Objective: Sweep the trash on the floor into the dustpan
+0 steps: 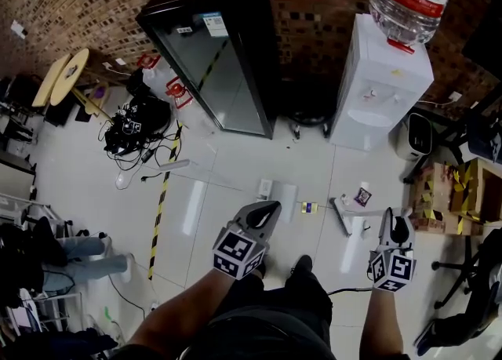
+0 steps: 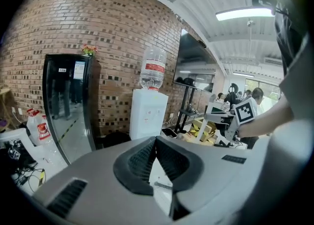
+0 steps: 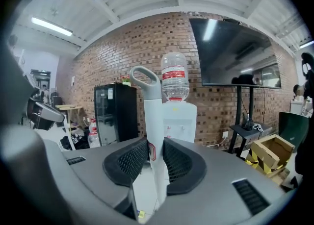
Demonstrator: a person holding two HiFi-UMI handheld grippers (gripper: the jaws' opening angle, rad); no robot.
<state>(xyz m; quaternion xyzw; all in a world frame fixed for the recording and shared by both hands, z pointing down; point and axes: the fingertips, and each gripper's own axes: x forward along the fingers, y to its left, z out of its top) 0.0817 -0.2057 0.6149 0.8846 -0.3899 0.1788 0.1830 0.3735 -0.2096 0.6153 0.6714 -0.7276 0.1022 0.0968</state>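
Note:
My right gripper (image 3: 153, 158) is shut on an upright white handle (image 3: 151, 116) with a loop at its top. The head view shows this gripper (image 1: 392, 229) at the lower right. A grey-white bar (image 1: 343, 216) lies on the floor to its left; I cannot tell if it joins the handle. Trash lies on the pale floor: a small yellow-and-blue box (image 1: 308, 207), a snack packet (image 1: 362, 196) and white scraps (image 1: 286, 194). My left gripper (image 1: 263, 213) hovers left of the trash. Its jaws (image 2: 156, 140) meet at the tips with nothing between them.
A black glass-door fridge (image 1: 216, 52) and a white water dispenser (image 1: 376, 84) stand against the brick wall. Cables (image 1: 133, 127) and yellow-black floor tape (image 1: 161, 201) lie to the left. Cardboard boxes (image 1: 455, 194) and a chair (image 1: 471, 303) are on the right. A person's legs (image 1: 86, 256) show at left.

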